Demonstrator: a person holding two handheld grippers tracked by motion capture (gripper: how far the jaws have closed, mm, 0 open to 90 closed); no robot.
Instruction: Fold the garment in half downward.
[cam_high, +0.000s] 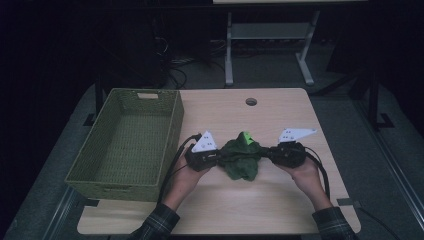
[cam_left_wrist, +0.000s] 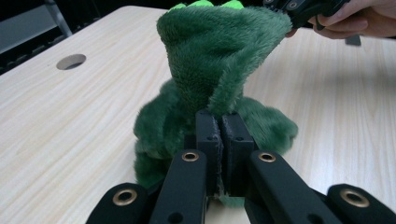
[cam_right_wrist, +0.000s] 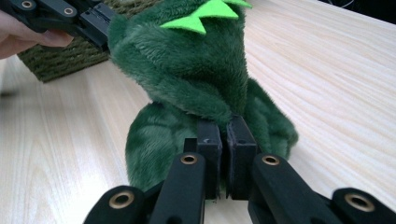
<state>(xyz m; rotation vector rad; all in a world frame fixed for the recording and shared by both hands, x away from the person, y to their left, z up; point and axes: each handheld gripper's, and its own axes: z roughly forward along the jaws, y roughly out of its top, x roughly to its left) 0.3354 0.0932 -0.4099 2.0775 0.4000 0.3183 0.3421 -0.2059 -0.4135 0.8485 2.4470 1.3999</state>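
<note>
The pale wooden bench carries a woven green rectangular basket at about nine o'clock, standing open. Near the bench's middle, towards six o'clock, sits a dark green plush toy with bright green felt spikes, stretched between both hands. The left gripper has its jaws pressed together on a fold of fur at the toy's nine o'clock side; the right gripper pinches the fur at three o'clock. The toy looks light, soft and floppy, so it will likely sag; loose plush folds seem the surest hold.
</note>
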